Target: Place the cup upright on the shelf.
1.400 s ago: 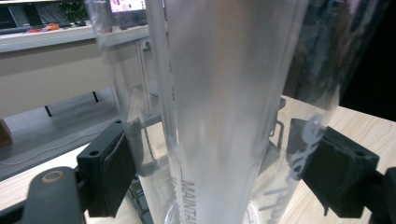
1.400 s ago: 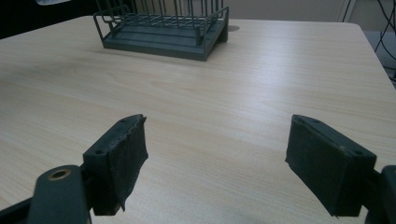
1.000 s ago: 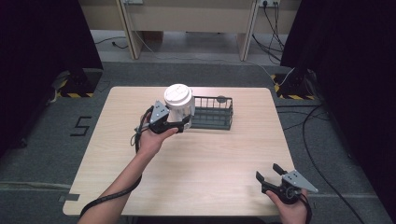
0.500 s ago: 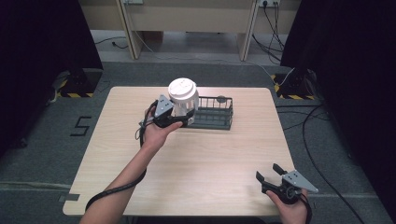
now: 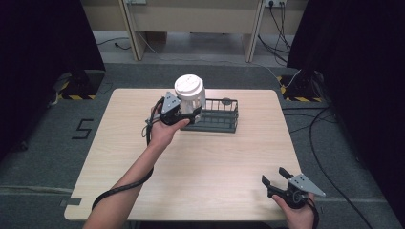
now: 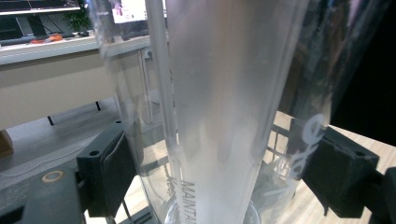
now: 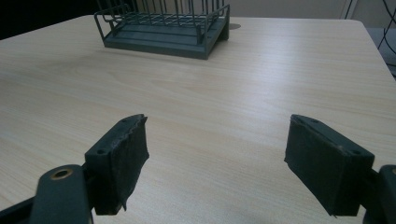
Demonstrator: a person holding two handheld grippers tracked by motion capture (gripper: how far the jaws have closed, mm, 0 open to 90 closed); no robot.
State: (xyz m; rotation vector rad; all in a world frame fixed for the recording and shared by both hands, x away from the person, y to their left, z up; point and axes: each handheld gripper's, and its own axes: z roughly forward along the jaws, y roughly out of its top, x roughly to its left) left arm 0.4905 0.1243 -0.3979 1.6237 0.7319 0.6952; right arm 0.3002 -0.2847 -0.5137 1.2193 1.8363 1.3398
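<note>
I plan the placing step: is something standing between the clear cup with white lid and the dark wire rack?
Nothing visible is. The left gripper holds the cup at the rack's left end, and the rack's compartments look empty.

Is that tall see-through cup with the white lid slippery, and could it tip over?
Probably a bit slippery: the cup has smooth, clear walls between the left tongs. It looks tall and narrow, so it could tip easily if set down carelessly in the wire rack. It seems empty, so likely light.

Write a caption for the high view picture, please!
Left hand-held gripper holds a clear cup above a wire rack.
</note>
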